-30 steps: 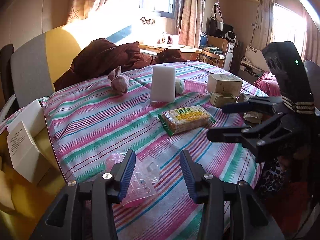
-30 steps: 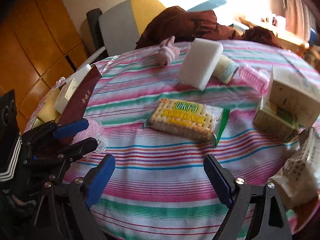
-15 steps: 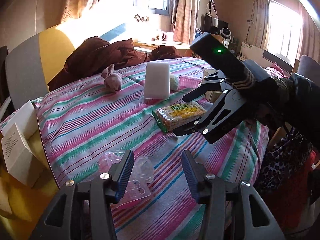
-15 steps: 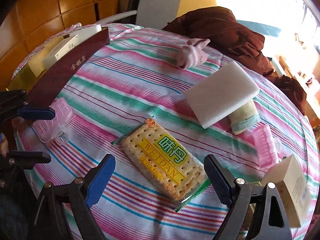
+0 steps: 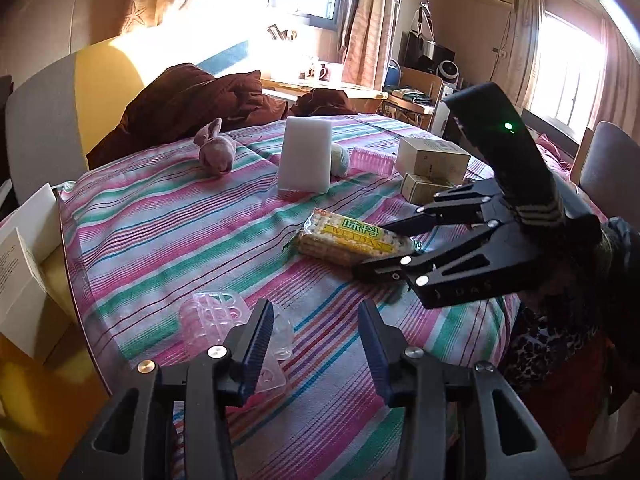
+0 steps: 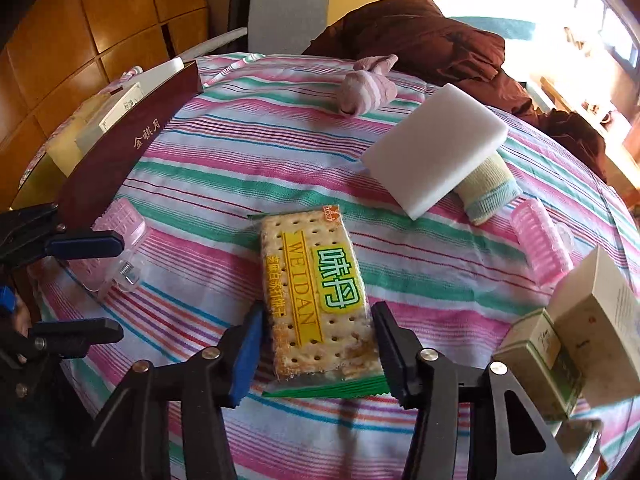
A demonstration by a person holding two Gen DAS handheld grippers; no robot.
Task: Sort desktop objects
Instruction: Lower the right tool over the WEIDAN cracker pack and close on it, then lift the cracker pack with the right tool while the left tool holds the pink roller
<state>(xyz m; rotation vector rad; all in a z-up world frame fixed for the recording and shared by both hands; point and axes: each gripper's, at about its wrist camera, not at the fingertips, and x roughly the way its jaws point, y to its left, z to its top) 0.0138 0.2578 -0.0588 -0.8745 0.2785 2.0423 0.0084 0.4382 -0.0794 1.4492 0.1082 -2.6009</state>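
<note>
The right gripper (image 6: pixel 316 346) has swung down and is now straddling the crackers (image 6: pixel 316 292) at frame centre, jaws narrowing but not yet gripping. The left gripper (image 5: pixel 316 344) is hovering half-open at the lower edge; a pickup is probably coming.

One packet of crackers (image 6: pixel 316 300) is counted on the striped tablecloth (image 6: pixel 240 152). One white foam block (image 6: pixel 434 148) is seen, and two rolled socks are counted: a pink one (image 6: pixel 366 86) and a pale green one (image 6: pixel 490 186). Two pink plastic clips are found, one at the left (image 6: pixel 120 236) and one at the right (image 6: pixel 542 240). Two cartons are stacked at the right edge, a larger cream box (image 6: pixel 596 316) and a smaller green-printed box (image 6: pixel 540 364). One dark red box (image 6: pixel 120 148) is seen at the left edge, with two pale boxes (image 5: pixel 24 248) made out beside it.
</note>
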